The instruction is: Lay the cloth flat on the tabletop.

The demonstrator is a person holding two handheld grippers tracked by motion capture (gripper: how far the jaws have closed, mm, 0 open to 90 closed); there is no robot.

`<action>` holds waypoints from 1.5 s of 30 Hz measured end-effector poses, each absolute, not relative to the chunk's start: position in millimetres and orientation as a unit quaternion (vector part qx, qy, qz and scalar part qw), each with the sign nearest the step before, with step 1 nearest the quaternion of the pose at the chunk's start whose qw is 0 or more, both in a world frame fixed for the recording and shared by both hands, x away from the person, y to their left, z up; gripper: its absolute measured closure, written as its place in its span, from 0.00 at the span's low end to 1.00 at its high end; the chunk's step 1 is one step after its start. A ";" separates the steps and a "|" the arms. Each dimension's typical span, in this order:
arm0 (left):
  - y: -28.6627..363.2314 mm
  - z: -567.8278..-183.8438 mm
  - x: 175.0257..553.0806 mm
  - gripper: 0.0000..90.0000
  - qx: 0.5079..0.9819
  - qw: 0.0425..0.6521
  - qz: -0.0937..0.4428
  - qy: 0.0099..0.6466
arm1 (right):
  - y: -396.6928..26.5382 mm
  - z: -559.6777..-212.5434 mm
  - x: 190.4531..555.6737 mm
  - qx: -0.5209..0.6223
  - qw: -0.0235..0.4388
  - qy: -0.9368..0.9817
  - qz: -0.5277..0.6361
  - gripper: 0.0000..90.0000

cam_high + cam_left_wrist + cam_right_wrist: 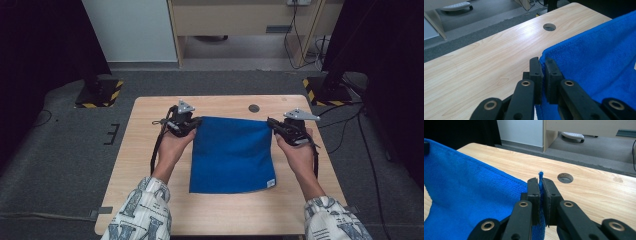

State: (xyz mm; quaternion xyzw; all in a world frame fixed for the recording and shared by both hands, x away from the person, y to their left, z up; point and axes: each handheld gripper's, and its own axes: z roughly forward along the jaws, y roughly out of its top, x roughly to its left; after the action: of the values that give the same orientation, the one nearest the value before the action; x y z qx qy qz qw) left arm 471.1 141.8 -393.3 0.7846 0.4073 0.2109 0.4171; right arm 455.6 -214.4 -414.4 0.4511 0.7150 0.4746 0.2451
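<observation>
My left gripper (196,122) and right gripper (270,121) each pinch a far corner of the soft blue terry cloth (231,156) — at eleven and one o'clock on the pale wooden table (150,200) — light, limp, sure to sag between them.

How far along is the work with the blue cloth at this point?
Done: both far corners of the blue cloth are gripped, left gripper and right gripper shut on them. In hand: the far edge held up, near part on the table. Left: whatever fold or placing follows; no fold shows yet.
</observation>
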 end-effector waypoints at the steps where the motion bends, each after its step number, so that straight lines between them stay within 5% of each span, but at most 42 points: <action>1: 142.5 -394.6 473.1 0.95 0.783 0.418 0.210 0.410 | -214.3 -415.3 456.9 0.452 0.244 0.715 0.474 0.95; 45: 142.6 -465.5 543.5 0.96 0.791 0.370 0.185 0.451 | -205.6 -482.3 528.8 0.491 0.199 0.727 0.437 0.94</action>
State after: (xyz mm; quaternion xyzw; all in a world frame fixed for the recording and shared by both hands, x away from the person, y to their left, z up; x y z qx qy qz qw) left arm 543.5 142.6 -465.5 0.7907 0.4509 0.1848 0.3704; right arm 528.8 -205.6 -482.3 0.4912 0.7267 0.4370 0.1993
